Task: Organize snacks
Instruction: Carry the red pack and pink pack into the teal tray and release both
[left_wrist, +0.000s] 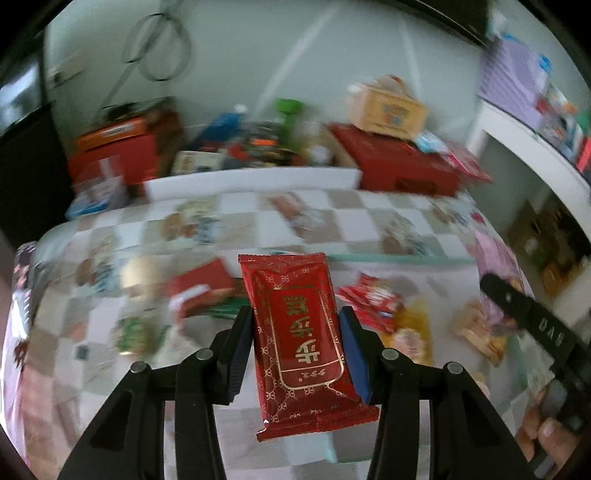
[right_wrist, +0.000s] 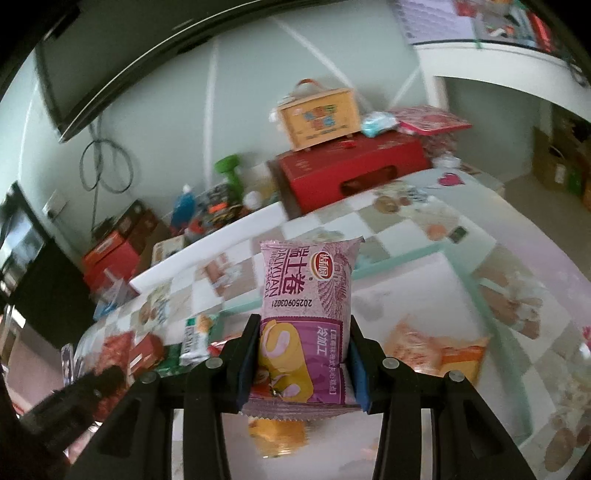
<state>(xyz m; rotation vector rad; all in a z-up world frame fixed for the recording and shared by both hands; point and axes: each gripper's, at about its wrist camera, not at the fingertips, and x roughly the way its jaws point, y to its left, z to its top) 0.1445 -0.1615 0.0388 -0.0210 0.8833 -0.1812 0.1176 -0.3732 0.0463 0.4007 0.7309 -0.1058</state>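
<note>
My left gripper (left_wrist: 295, 332) is shut on a red snack packet (left_wrist: 301, 343) with gold lettering, held upright above the table. My right gripper (right_wrist: 301, 339) is shut on a pink and purple roll-cake packet (right_wrist: 306, 314), also lifted off the table. Loose snack packets lie on the checked tablecloth below: red ones (left_wrist: 373, 301) and orange ones (right_wrist: 439, 350). The right gripper's black body (left_wrist: 532, 325) shows at the right edge of the left wrist view, with a hand (left_wrist: 543, 439) under it.
A white tray (left_wrist: 255, 181) stands at the back of the table. Behind it are a large red box (right_wrist: 351, 168) with a yellow carry box (right_wrist: 319, 114) on top, more red boxes (left_wrist: 114, 155), bottles and clutter. A white shelf (left_wrist: 532, 147) stands at the right.
</note>
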